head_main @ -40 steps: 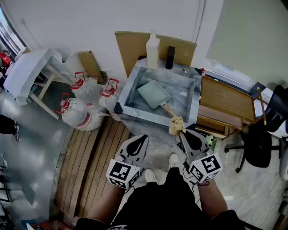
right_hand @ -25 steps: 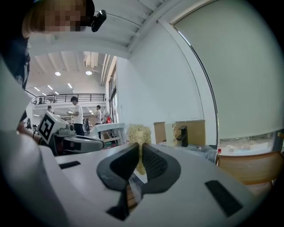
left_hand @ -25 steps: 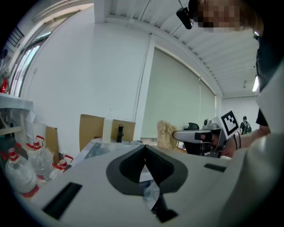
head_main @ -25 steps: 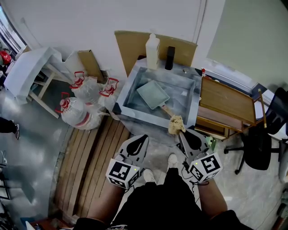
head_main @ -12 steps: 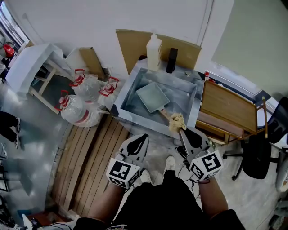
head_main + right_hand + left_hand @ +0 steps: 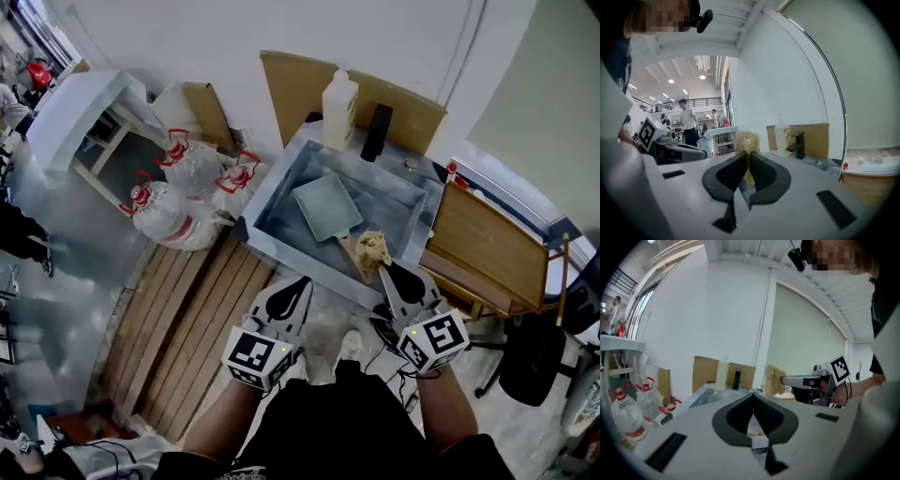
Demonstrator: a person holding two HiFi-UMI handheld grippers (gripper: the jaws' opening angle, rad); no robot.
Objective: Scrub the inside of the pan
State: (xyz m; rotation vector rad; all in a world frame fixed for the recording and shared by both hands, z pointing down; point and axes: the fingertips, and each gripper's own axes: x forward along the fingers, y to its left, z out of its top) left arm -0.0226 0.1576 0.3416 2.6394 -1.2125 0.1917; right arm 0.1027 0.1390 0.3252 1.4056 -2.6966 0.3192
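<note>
- Pan (image 6: 326, 207): square and pale green, lying flat on the bottom of the metal sink (image 6: 272, 192). It is ahead of both claws and apart from them. Its wooden handle (image 6: 348, 246) points back toward the right claw.
- Right claw (image 6: 388, 271): jaws pressed onto a beige fibrous scrubber (image 6: 373, 250), which projects beyond the tips over the near side of the sink. The scrubber is just beside the end of the handle; contact between them cannot be told.
- Right gripper view: the scrubber (image 6: 747, 140) is pinched between the dark pads (image 6: 761, 171), with its tuft rising above the tips of the right claw (image 6: 747, 154).
- Left claw (image 6: 298, 285): level with the right claw on its left, short of the sink's near rim.
- Left gripper view: the left claw (image 6: 753, 396) has its jaws together, tips touching, with nothing between them. The right claw (image 6: 783, 379) appears to its right, with the scrubber (image 6: 774, 379) at its tip.
- Beyond the claws, at the sink's far edge: a white bottle (image 6: 339, 108) and a black faucet (image 6: 378, 131), with cardboard (image 6: 292, 84) against the wall behind them.
- Left of the left claw: water jugs (image 6: 178, 202) with red caps and wooden planks (image 6: 187, 328), all on the floor.
- Right of the right claw: a wooden surface (image 6: 492, 248).
</note>
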